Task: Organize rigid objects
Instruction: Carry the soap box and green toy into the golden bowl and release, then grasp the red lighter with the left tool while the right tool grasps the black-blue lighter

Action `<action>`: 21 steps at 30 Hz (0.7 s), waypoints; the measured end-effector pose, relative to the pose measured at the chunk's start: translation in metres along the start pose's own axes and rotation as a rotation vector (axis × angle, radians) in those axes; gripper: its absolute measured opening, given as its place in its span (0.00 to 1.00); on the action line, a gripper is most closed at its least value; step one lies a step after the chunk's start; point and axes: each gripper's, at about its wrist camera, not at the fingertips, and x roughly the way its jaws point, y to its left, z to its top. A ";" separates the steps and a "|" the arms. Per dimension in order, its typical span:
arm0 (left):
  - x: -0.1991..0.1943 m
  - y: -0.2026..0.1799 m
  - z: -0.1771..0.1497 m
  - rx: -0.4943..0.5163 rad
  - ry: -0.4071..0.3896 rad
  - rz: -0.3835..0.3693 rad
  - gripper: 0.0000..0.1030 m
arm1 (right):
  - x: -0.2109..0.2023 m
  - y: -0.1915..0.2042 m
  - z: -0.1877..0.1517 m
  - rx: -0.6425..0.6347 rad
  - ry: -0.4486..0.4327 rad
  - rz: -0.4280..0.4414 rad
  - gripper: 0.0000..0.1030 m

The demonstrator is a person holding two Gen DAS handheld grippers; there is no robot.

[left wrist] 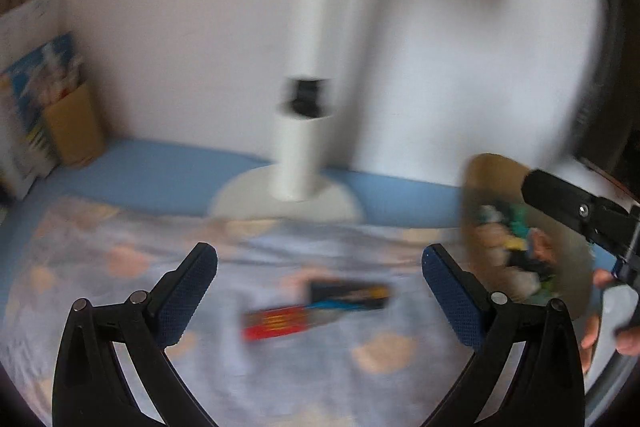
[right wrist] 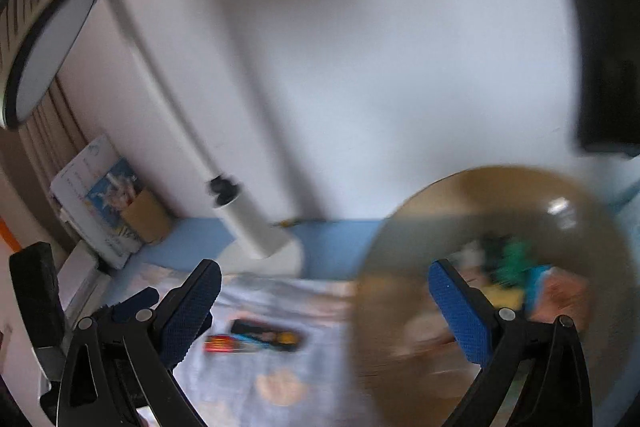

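Observation:
Both views are motion-blurred. A flat rectangular pack [left wrist: 316, 309], red at one end and dark with blue and yellow at the other, lies on the patterned cloth; it also shows in the right wrist view [right wrist: 254, 341]. A brownish round bowl [left wrist: 524, 239] holding several small coloured objects stands at the right, and fills the lower right of the right wrist view [right wrist: 492, 291]. My left gripper [left wrist: 320, 291] is open and empty above the pack. My right gripper [right wrist: 324, 311] is open and empty, its right finger in front of the bowl. The right gripper's arm [left wrist: 576, 211] reaches over the bowl.
A white desk lamp stands at the back on a round base [left wrist: 288, 203], its post [right wrist: 240, 219] leaning across the view. A book and a brown box [left wrist: 72, 131] lean in the left corner against the wall. The cloth [left wrist: 120, 267] covers a blue surface.

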 end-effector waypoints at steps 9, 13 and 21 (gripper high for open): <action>0.006 0.080 -0.049 -0.063 0.100 0.105 0.99 | 0.089 0.060 -0.069 -0.019 0.210 -0.014 1.00; 0.007 0.093 -0.062 -0.081 0.116 0.091 0.99 | 0.112 0.053 -0.082 0.013 0.266 -0.080 1.00; 0.013 0.071 -0.067 -0.072 0.139 0.043 0.99 | 0.112 0.041 -0.089 0.008 0.234 -0.114 0.82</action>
